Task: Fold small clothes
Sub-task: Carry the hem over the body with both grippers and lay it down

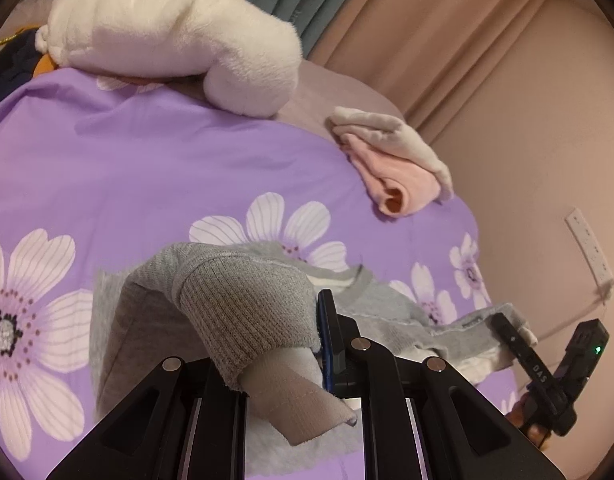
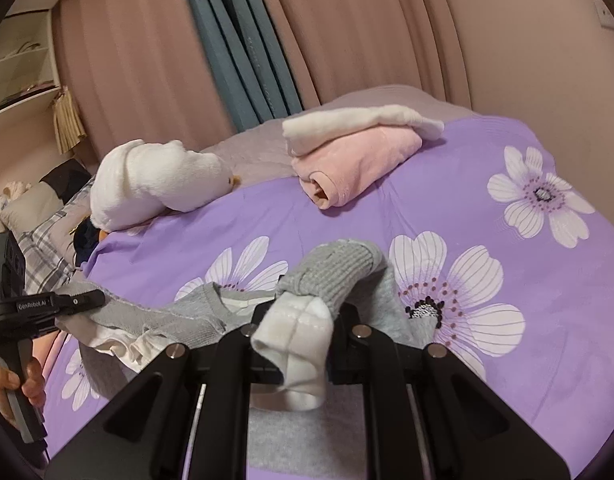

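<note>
A small grey sweatshirt (image 1: 387,312) lies on the purple flowered bedspread (image 1: 167,168). My left gripper (image 1: 283,344) is shut on its left sleeve (image 1: 243,304), ribbed cuff with a white inner cuff hanging between the fingers. My right gripper (image 2: 299,320) is shut on the other sleeve (image 2: 331,272), its white inner cuff (image 2: 299,344) draped over the fingers. The sweatshirt's body (image 2: 167,320) spreads to the left of it. Each gripper shows in the other's view: the right one at the sweatshirt's edge in the left wrist view (image 1: 507,332), the left one in the right wrist view (image 2: 87,298).
A folded pile, a white garment on a pink one (image 2: 355,152), lies at the far side of the bed. A white plush toy (image 2: 155,180) lies further left. Curtains (image 2: 347,32) hang behind the bed. A wall with a power strip (image 1: 591,252) is at the right.
</note>
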The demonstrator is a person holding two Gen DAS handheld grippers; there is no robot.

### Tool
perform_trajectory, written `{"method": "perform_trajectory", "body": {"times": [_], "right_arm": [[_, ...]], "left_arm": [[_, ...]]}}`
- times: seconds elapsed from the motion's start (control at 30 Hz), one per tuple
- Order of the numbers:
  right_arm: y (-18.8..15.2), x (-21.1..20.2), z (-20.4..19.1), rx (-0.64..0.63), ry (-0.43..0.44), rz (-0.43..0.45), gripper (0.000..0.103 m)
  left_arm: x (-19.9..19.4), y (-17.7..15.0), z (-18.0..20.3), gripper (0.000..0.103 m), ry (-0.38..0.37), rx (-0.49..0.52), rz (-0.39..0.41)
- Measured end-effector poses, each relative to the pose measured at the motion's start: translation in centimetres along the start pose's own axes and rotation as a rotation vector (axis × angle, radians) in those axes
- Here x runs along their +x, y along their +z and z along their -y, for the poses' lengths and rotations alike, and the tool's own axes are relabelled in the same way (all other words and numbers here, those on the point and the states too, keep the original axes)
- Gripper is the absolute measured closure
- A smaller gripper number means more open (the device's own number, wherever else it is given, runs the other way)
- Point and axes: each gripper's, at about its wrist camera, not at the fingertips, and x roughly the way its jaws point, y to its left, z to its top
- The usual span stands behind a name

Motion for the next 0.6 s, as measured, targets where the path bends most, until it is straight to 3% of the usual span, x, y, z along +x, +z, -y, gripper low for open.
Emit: {"method": "perform_trajectory", "body": {"times": [0.23,0.5,0.6], "right_arm": [[0.9,4.9,1.7,0.077,0.024,-0.083,0.089],[0.4,11.1,3.7,0.188,0.007,-0.219,0.085],[0.0,12.6,4.2,0.219,-0.003,-0.269,0.072]], "left_arm": [[3.5,1.6,-3.0,0.091,0.025,-0.112,-0.022],[7.9,2.6,-6.1,0.091,0.032,-0.286,-0.104],[9.1,2.4,-7.0,0.091,0.064,-0.334,-0.144]]}}
